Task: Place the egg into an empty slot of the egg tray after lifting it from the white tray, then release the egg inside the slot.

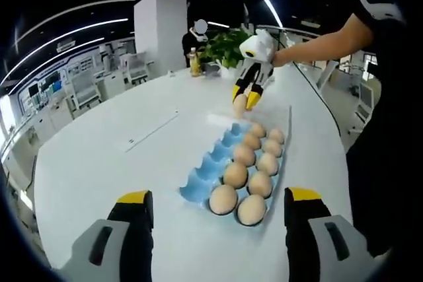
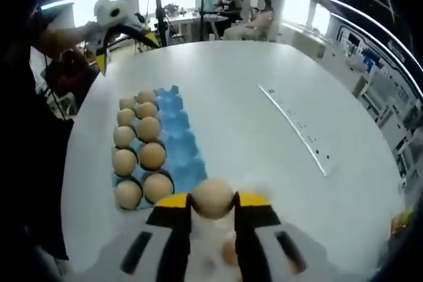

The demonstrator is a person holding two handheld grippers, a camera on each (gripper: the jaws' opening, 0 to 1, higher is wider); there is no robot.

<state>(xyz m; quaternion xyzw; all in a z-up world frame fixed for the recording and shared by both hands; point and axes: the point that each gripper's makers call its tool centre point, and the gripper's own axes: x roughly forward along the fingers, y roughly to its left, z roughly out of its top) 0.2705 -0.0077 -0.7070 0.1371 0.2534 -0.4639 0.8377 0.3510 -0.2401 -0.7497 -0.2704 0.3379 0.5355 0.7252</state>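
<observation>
The right claw (image 2: 212,204), yellow-tipped, pinches a smooth tan egg (image 2: 212,197) above the table's (image 2: 264,137) glossy white surface, just beside the moulded blue egg tray (image 2: 180,138) with its rounded cups of eggs. The left claw (image 1: 218,204) hangs wide apart, holding nothing.

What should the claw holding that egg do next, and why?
Probably carry the egg sideways over the blue egg tray and lower it into an open slot. The right claw grips the egg clear of the tray, whose nearer two rows hold eggs while the far row looks empty.
</observation>
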